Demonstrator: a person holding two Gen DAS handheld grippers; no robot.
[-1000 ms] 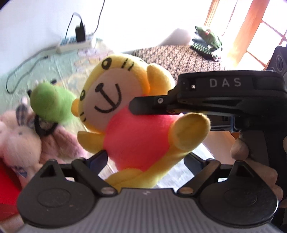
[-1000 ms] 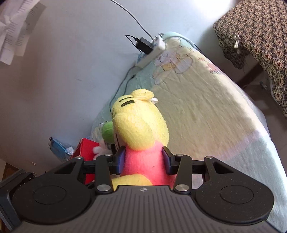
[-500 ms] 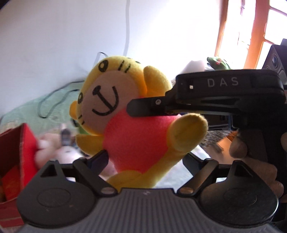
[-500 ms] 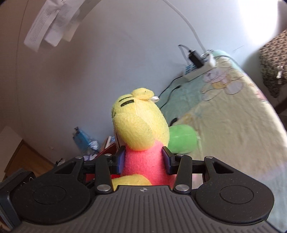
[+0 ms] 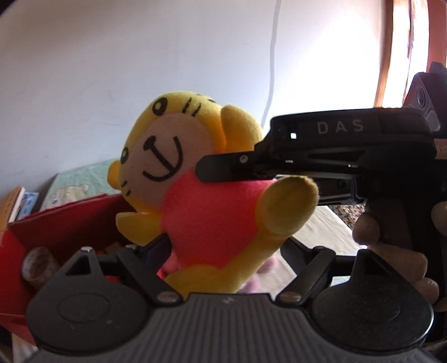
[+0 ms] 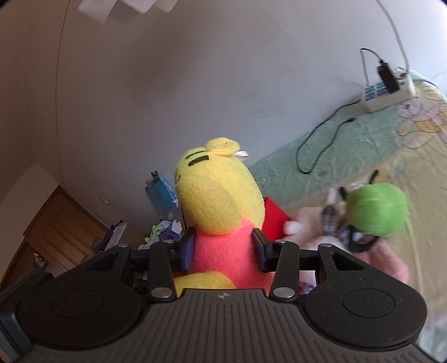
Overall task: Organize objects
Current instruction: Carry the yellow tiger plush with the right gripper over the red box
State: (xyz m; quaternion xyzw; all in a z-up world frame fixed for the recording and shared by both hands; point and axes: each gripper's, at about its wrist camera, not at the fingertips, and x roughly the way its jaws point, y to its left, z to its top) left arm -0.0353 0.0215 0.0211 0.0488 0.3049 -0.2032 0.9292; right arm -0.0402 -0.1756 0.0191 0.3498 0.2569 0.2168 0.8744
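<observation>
You hold the yellow plush tiger in its pink shirt clamped in your right gripper while your left gripper closes loosely around its legs, so carry it toward the red cardboard box at nine o'clock.

A plain pale wall runs behind everything, with a white cord hanging down it. Sheets of paper are stuck high up on it. Strong daylight pours in through an orange wooden window frame on one side. A bed cover in soft green and cream, printed with cartoon figures, carries a white power strip with a black plug. In the far corner stands what looks like a brown wooden cabinet.
</observation>
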